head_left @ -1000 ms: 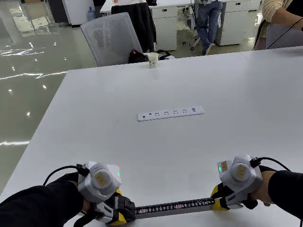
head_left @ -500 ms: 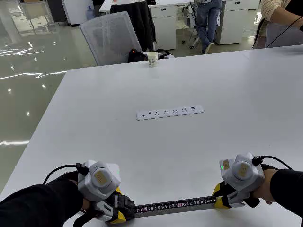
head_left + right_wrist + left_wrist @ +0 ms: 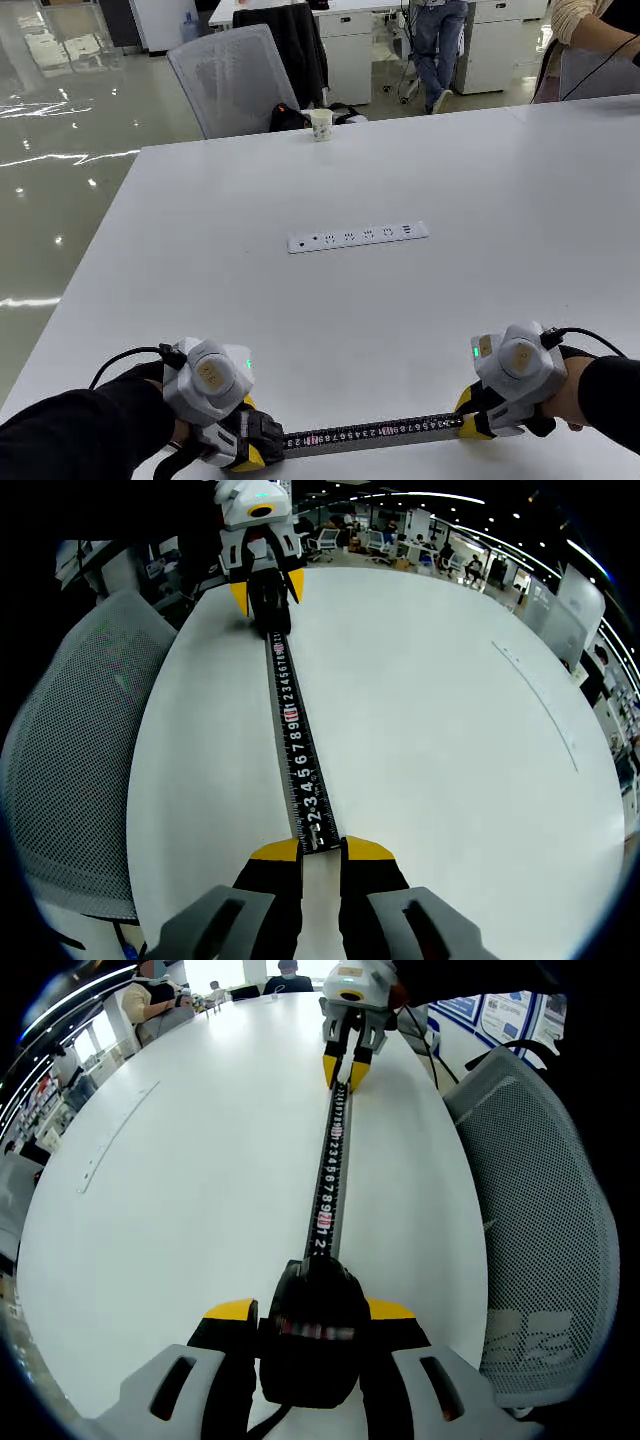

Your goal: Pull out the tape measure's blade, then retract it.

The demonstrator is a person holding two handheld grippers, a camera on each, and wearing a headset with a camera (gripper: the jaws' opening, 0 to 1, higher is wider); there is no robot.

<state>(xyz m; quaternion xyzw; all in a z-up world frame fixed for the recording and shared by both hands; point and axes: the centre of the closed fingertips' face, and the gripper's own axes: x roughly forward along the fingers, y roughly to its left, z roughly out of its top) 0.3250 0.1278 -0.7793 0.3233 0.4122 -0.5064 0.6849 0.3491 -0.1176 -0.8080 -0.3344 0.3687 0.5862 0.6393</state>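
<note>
The white surface [image 3: 400, 170] stands in an open office, with a power strip [image 3: 357, 237] in its middle, a paper cup [image 3: 320, 124] at the far edge and a grey chair [image 3: 235, 80] behind it. At the near edge the tape measure is stretched between two tools. The left hand-held gripper [image 3: 312, 1312] is pressed around the black case [image 3: 263, 437]. The right hand-held gripper [image 3: 320, 852] pinches the free end of the blade [image 3: 370, 432] between its yellow tips. The blade lies flat and straight just above the surface, numbers up.

I think the main danger is at the blade's end. The right grip takes only the tip, so if the spring pulls harder the blade may slip out and snap back to the case. A sideways pull may also twist or buckle the blade.

Compared with one second ago, the right hand-held gripper has gone a little further right and more blade is out; the case has hardly moved.
</note>
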